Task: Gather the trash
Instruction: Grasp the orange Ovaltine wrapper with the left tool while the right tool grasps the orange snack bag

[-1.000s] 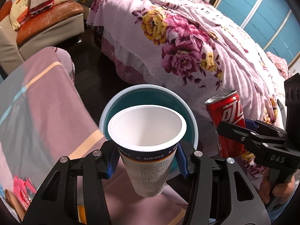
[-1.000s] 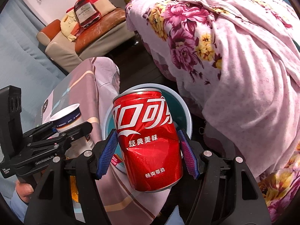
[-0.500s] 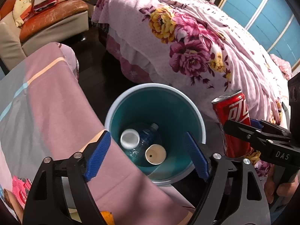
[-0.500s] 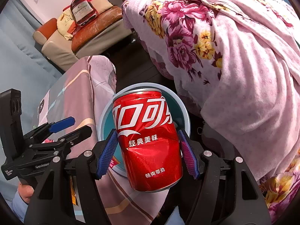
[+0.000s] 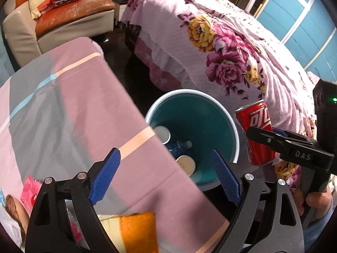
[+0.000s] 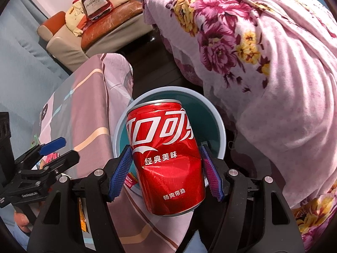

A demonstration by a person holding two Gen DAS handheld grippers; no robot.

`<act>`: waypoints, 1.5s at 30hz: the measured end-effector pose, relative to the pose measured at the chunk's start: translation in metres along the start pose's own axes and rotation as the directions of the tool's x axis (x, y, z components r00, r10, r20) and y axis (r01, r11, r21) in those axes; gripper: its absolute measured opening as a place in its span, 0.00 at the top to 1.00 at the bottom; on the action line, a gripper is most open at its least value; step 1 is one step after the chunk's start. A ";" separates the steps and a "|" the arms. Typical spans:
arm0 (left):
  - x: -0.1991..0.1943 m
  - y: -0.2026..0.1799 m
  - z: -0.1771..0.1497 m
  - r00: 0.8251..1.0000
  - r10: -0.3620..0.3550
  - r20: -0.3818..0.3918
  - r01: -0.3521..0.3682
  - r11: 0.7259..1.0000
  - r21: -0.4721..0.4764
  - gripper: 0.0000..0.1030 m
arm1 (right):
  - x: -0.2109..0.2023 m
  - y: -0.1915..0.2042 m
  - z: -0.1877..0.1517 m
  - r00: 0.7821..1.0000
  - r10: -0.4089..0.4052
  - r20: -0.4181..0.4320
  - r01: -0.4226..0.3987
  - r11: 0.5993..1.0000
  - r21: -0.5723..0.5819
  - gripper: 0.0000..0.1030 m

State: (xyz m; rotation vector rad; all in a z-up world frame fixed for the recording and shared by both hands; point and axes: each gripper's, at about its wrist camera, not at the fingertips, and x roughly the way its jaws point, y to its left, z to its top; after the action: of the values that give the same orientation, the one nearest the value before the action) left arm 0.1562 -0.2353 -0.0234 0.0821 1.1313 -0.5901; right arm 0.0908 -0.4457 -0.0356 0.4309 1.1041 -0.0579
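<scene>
While the left gripper [image 5: 166, 175] hangs with jaws spread and empty over the table [image 5: 69, 113] edge, the right gripper [image 6: 166, 172] pinches a dented can [image 6: 166, 156] near the bin [image 5: 221, 113], next needing release above it.

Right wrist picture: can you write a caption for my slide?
Right gripper holds a dented red cola can above the teal trash bin.

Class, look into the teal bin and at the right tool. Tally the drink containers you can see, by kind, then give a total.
Paper cups in the teal bin: 2
Plastic bottles in the bin: 1
Red cola cans, gripped by the right tool: 1
Total: 4
</scene>
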 end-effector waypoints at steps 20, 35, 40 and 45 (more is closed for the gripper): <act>-0.043 0.042 -0.039 1.000 0.016 0.027 -0.014 0.998 -0.064 0.14 | -0.014 0.051 -0.015 1.000 0.004 -0.014 -0.004 0.999 -0.038 0.26; -0.090 0.098 -0.093 0.997 0.051 0.060 -0.042 0.988 -0.149 0.13 | -0.008 0.125 -0.060 0.994 0.037 -0.098 -0.050 0.990 -0.135 0.24; -0.101 0.120 -0.113 0.996 0.059 0.062 -0.046 0.981 -0.188 0.12 | 0.003 0.145 -0.077 0.988 0.039 -0.148 -0.063 0.985 -0.162 0.24; -0.113 0.141 -0.130 0.995 0.067 0.078 -0.047 0.972 -0.228 0.12 | 0.010 0.160 -0.089 0.983 0.034 -0.182 -0.067 0.982 -0.177 0.24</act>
State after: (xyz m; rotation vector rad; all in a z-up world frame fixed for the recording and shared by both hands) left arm 0.0838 -0.0251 -0.0151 -0.1061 1.1025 -0.4067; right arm 0.0602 -0.2647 -0.0282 0.3028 1.2623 0.1288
